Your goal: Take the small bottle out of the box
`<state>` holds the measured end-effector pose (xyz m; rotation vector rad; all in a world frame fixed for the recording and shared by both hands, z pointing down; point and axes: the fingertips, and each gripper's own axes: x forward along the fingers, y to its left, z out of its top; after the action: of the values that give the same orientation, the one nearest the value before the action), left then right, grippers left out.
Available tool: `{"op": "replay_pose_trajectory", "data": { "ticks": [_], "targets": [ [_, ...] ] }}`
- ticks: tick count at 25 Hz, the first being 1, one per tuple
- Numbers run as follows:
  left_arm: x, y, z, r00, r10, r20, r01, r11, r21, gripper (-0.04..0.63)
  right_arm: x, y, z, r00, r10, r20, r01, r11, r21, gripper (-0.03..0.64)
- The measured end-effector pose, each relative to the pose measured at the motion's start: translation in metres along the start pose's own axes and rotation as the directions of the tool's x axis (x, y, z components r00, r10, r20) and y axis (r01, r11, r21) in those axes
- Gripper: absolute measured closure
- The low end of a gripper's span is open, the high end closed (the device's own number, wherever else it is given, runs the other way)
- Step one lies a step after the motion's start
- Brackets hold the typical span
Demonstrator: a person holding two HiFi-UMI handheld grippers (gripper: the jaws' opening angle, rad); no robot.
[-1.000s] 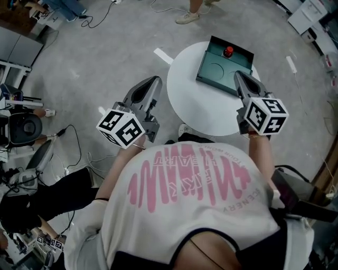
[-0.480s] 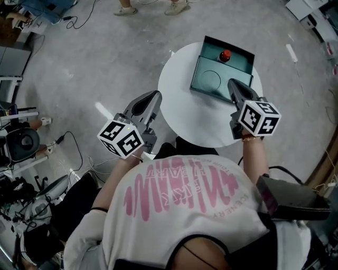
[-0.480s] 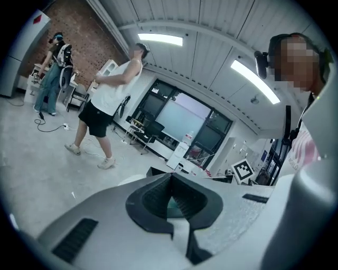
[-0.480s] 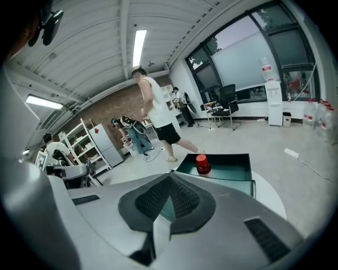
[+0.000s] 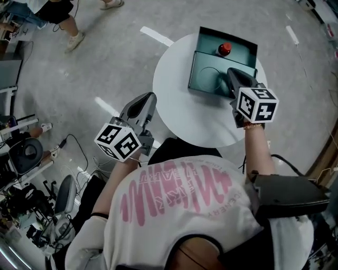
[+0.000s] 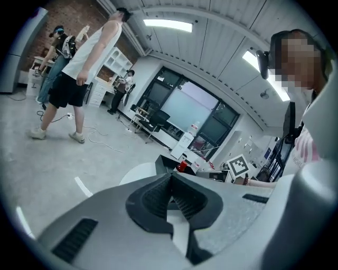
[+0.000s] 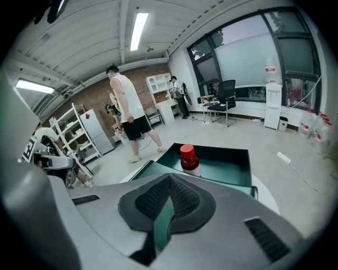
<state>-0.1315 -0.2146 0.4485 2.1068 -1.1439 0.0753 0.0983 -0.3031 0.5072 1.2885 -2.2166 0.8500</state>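
Observation:
The small bottle (image 5: pixel 225 49) with a red cap stands upright at the far side of the open dark green box (image 5: pixel 203 38) on the round white table (image 5: pixel 185 116). The box's flat front part (image 5: pixel 208 79) lies toward me. My right gripper (image 5: pixel 231 75) hovers over that front part, shut and empty, pointing at the bottle (image 7: pixel 188 157), which stands a short way ahead of its tips (image 7: pixel 170 176). My left gripper (image 5: pixel 143 103) hangs off the table's left edge over the floor, shut with nothing held (image 6: pixel 170 175). In the left gripper view the bottle (image 6: pixel 182 166) shows far off.
A person (image 5: pixel 58 13) walks at the far left of the floor. Cables and a chair (image 5: pixel 24 150) lie at the left, and a dark bag (image 5: pixel 285 196) sits at my right side. White tape strips (image 5: pixel 156 36) mark the floor beyond the table.
My right gripper has moved forward from the table's near right edge to above the box's front part, closer to the bottle. The left gripper stays beside the table's left edge.

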Motion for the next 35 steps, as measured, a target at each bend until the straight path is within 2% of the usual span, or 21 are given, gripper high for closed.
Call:
{"op": "replay_pose_trajectory", "data": {
  "ticks": [10,23,26,29,33,35],
  "targets": [
    [0.019,0.006,-0.003,1.0,0.0,0.0,0.0,0.999,-0.039,0.588,0.018,-0.03,0.016,0.999,-0.04,0.004,0.04,0.999,-0.036,0.612],
    [-0.011,0.024,-0.011,0.996,0.085,-0.031,-0.086,0.995,-0.054,0.588,0.039,-0.043,0.049,0.996,-0.049,0.081,0.051,0.998,-0.025,0.609],
    [-0.021,0.031,-0.006,0.994,0.107,-0.032,-0.108,0.992,-0.058,0.588,0.042,-0.043,0.06,0.993,-0.058,0.098,0.06,0.998,-0.017,0.523],
    [-0.028,0.037,-0.009,0.991,0.127,-0.041,-0.129,0.99,-0.063,0.588,0.047,-0.049,0.064,0.991,-0.063,0.116,0.063,0.998,0.004,0.501],
    [-0.032,0.043,-0.019,0.986,0.158,-0.047,-0.161,0.984,-0.077,0.588,0.056,-0.049,0.059,0.992,-0.016,0.128,0.014,1.0,0.016,0.428],
    [-0.031,0.043,-0.019,0.985,0.163,-0.048,-0.167,0.983,-0.083,0.588,0.062,-0.045,0.059,0.993,0.002,0.117,-0.002,1.0,-0.002,0.413]
  ]
}}
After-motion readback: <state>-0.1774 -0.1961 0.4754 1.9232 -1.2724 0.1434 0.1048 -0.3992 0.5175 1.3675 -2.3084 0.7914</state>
